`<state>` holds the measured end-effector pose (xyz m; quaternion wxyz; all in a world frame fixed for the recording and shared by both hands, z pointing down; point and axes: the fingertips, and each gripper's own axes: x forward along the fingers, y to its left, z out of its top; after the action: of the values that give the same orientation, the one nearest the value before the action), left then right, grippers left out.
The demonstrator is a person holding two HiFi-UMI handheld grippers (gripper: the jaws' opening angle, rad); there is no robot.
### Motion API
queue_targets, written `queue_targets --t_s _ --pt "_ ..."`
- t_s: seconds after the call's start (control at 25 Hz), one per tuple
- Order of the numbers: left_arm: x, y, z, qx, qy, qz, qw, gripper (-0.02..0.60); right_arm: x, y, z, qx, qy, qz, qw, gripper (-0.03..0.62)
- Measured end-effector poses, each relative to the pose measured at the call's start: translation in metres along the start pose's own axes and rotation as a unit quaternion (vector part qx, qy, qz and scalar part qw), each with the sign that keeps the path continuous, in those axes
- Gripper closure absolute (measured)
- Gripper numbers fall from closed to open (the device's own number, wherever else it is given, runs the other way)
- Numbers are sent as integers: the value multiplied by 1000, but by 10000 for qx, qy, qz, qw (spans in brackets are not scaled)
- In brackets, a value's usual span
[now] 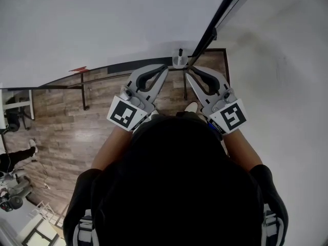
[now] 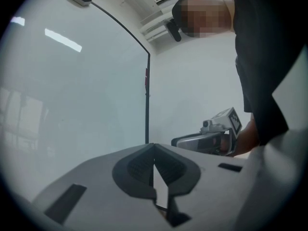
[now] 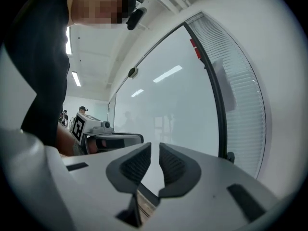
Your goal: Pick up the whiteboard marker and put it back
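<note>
Both grippers are held up level in front of a large whiteboard (image 1: 102, 24) with a black frame (image 1: 220, 14). A small white holder (image 1: 179, 60) with a dark stick in it, perhaps the marker, sits at the board's lower edge, just beyond both tips. My left gripper (image 1: 165, 67) (image 2: 154, 147) is shut, tips touching with nothing between them. My right gripper (image 1: 187, 75) (image 3: 155, 146) stands open by a narrow gap, and it is empty too. Each gripper view shows the other gripper beside it: the right gripper (image 2: 207, 141) and the left gripper (image 3: 110, 138).
The whiteboard (image 3: 168, 105) fills most of what lies ahead, with window blinds (image 3: 240, 95) to its right. Wooden floor (image 1: 61, 122) and a black rail (image 1: 84, 91) lie below. A desk edge (image 1: 18, 106) is at the far left. A person (image 3: 83, 110) stands far off.
</note>
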<state>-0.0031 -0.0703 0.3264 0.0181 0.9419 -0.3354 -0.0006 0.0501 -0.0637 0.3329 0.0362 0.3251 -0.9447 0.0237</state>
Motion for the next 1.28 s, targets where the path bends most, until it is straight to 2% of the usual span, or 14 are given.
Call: queue_targets --t_s 0.24,0.4,0.64,0.84,1.28 --pt "4 -8 4 54 12 -162 9999 577 -2 3 11 5 -211 18 9998 592" --pt "8 -11 2 33 20 -238 9997 577 0 4 13 126 -375 99 9992 594" --pt "12 -10 -5 -27 60 -292 9996 577 -3 -2 5 150 -249 78 9995 594" --pt "14 -3 -4 -146 7 -194 9997 577 -4 -10 6 180 -242 28 9995 594" --pt "15 1 -7 -17 80 -185 9998 577 2 -19 2 230 -178 -136 9995 594"
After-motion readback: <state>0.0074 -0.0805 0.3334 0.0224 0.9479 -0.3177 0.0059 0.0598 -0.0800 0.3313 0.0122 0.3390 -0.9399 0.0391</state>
